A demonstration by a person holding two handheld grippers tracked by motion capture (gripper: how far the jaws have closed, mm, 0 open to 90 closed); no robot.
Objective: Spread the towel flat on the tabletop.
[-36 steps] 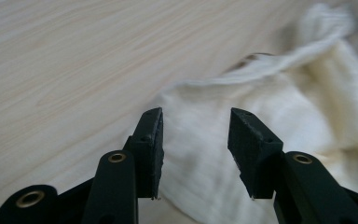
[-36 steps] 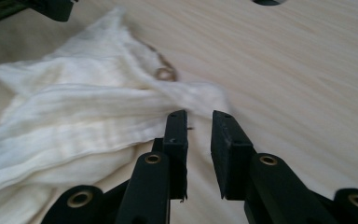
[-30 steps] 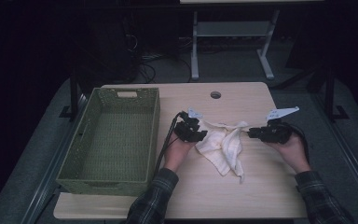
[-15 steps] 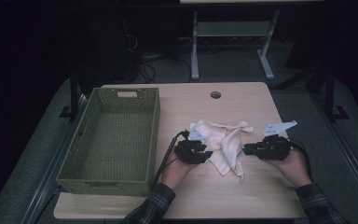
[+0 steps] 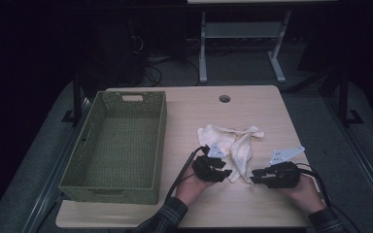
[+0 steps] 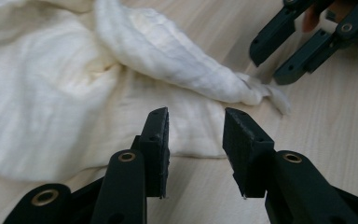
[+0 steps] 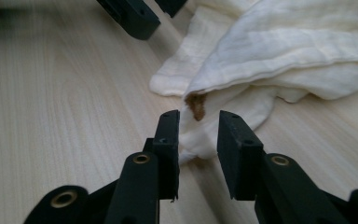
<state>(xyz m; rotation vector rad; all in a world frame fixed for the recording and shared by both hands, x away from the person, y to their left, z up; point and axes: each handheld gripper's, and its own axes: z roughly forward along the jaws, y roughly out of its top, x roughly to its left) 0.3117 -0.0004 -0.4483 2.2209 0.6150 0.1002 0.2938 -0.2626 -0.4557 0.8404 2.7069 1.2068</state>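
Note:
A crumpled cream cloth [image 5: 233, 145] lies on the wooden table [image 5: 272, 107], right of centre. My left gripper [image 5: 226, 173] sits at the cloth's near left edge. In the left gripper view it [image 6: 196, 140] stands open, with the cloth [image 6: 74, 93] hem just past its tips. My right gripper [image 5: 252, 177] points left at the cloth's near tip. In the right gripper view it [image 7: 198, 135] is open, and a corner of the cloth [image 7: 284, 46] with a brown mark [image 7: 196, 103] lies between its tips. Neither gripper pinches the fabric.
An empty green woven basket [image 5: 161, 145] stands on the table's left half. A round cable hole [image 5: 224, 98] is near the far edge. Behind the table are a desk frame [image 5: 243, 34] and cables on a dark floor. Bare wood shows right of the cloth.
Both grippers have drawn back toward the near edge, from the cloth's far corners to its near end. The cloth now lies longer front to back, with its far edge spread.

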